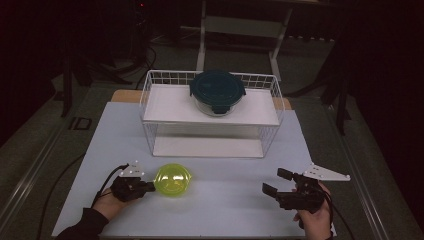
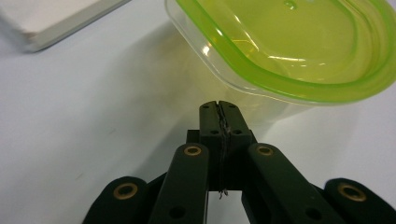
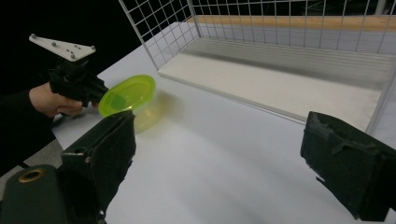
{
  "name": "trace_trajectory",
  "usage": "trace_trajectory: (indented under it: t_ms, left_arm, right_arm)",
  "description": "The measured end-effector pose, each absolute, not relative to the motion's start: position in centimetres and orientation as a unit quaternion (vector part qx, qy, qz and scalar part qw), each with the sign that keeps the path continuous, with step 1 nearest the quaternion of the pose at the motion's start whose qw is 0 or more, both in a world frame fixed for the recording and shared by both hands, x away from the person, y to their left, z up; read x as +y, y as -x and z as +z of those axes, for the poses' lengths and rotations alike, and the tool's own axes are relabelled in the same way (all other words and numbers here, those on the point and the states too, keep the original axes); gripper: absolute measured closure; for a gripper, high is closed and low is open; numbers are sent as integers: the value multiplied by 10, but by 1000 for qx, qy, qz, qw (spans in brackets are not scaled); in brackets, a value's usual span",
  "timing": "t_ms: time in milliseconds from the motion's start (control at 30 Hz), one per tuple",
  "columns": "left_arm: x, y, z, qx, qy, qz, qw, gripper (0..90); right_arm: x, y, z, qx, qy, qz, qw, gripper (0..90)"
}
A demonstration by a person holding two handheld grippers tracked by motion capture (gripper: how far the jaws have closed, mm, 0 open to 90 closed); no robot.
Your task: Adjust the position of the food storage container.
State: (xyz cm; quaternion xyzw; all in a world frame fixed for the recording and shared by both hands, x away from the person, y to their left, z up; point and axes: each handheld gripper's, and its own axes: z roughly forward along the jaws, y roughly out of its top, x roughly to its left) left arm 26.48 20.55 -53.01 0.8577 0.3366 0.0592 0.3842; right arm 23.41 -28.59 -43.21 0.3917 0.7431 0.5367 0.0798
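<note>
No legible writing or brand on any item. Green-lidded tub (image 1: pixel 173 180) sits on the white surface (image 1: pixel 225 200), near front left. Left gripper (image 1: pixel 149 187): fingers (image 2: pixel 211 119) clenched together, nothing between them, tips just at the tub's clear side wall below the lid rim; contact uncertain. Right gripper (image 1: pixel 278 183): fingers (image 3: pixel 107 154) released wide, well apart from the tub. Behind stands a wire rack (image 1: pixel 150 100) carrying a dark-lidded container (image 1: pixel 217 90). Room dark.
</note>
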Motion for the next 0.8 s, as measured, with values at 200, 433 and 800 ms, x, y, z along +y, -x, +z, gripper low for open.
trace_trajectory:
  t_ms: [200, 433, 800]
  left_arm:
    - [187, -268, -532, 326, -863, 47, 384, 885]
    - [173, -270, -533, 312, -869, 39, 383, 885]
    - [167, -280, -534, 324, -864, 39, 383, 885]
  right_arm:
    - [-288, -234, -433, 742, -393, 538, 79, 98]
    - [-289, -233, -433, 741, -393, 538, 81, 98]
    - [-290, -233, -433, 741, -395, 538, 81, 98]
